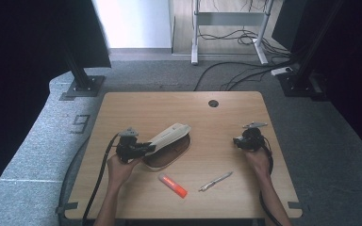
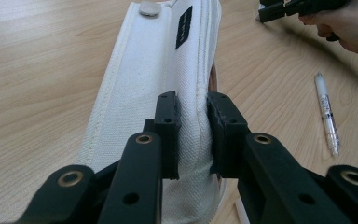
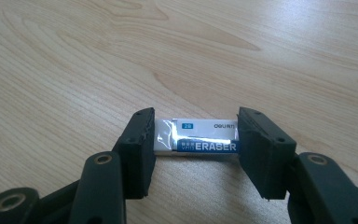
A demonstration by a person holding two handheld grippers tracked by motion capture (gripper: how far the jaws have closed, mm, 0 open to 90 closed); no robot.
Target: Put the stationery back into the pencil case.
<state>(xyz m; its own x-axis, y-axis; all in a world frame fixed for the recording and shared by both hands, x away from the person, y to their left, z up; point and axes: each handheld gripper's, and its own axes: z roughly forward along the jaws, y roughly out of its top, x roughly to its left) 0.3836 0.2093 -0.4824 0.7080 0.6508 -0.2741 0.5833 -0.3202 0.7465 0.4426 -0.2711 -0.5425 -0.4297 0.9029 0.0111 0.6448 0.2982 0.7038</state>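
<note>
Both grippers busy: left gripper (image 1: 147, 149) clamped on the white pencil case (image 1: 170, 135), right gripper (image 3: 195, 140) around an eraser (image 3: 196, 138).
Left hand (image 1: 120, 162) sits low at the table's (image 1: 136, 108) left-centre, forearm coming straight in from the near edge, gripper pointing right and away; its jaws are pinched tight on the near end of the case's canvas flap, which slants up over the brown open case body (image 1: 169, 157). Right hand (image 1: 257, 157) rests at the right side, gripper tipped down toward the wood; the eraser lies flat on the table between its jaws, left pad looks touching, right pad at the sleeve end, real squeeze cannot be told. An orange marker (image 1: 173, 185) and a pen (image 1: 215, 181) lie near the front edge, well apart from both grippers.
</note>
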